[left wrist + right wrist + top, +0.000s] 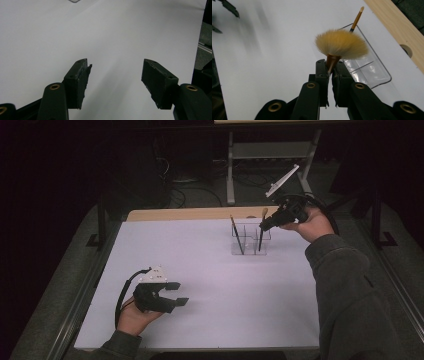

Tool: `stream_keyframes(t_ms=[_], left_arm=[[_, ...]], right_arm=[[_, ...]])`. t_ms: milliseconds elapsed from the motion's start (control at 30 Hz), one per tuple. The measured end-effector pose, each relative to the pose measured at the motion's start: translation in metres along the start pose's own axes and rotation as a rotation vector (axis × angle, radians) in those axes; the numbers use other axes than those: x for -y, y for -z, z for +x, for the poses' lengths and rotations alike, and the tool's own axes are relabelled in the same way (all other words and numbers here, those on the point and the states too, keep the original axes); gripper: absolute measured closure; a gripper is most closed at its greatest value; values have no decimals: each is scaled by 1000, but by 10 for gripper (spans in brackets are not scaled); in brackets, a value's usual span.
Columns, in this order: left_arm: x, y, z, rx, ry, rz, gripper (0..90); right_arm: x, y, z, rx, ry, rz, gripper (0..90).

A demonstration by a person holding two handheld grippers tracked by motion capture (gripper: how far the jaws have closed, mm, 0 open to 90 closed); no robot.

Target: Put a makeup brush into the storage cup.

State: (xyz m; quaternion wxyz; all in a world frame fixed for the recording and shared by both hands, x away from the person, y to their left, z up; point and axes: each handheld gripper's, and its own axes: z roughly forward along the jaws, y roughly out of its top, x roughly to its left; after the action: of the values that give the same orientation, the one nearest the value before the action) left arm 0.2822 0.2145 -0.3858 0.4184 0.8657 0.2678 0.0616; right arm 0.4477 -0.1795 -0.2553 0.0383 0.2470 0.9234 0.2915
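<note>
- Your right gripper is closed on a makeup brush: in the right gripper view both jaws pinch the gold ferrule just below the fanned tan bristles.
- From the high view, that brush stands nearly upright with its dark handle reaching down into the clear organiser, which sits at the far side of the white table, right of centre. Whether the handle tip touches the organiser floor, you cannot tell from here.
- A second brush leans in a neighbouring compartment to the left, its thin handle end up and tilted away from your gripper. The two brushes are near each other but apart.
- Your left gripper is spread wide with nothing between the jaws, low over the near left of the table and well apart from the organiser.
- The relation that matters: the held brush's long axis runs close to vertical, and the compartment lies straight below your right gripper. Judging by this, the brush travels along that axis, straight down to seat or straight up to lift out; a sideways pull would likely lever the handle against the thin clear wall and tip the organiser.
- Your right hand is by far the nearer one.
</note>
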Motion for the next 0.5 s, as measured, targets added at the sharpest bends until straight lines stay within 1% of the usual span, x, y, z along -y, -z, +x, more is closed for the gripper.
stream_keyframes(t_ms=[67, 267, 300, 433, 467, 500], left_arm=[[0, 0, 0, -3, 4, -1, 371], [1, 2, 0, -3, 0, -1, 370], [1, 2, 0, -3, 0, -1, 370], [1, 3, 1, -11, -6, -7, 369], [1, 3, 1, -13, -4, -9, 370], [1, 3, 1, -13, 1, -12, 370]], right_arm=[[-2, 0, -3, 1, -10, -5, 826], [-9, 4, -11, 17, -15, -12, 826], [-10, 4, -12, 21, -22, -14, 826], [-15, 5, -15, 25, -21, -20, 826], [-16, 5, -16, 35, -19, -19, 826], [-18, 5, -16, 30, -24, -24, 827]])
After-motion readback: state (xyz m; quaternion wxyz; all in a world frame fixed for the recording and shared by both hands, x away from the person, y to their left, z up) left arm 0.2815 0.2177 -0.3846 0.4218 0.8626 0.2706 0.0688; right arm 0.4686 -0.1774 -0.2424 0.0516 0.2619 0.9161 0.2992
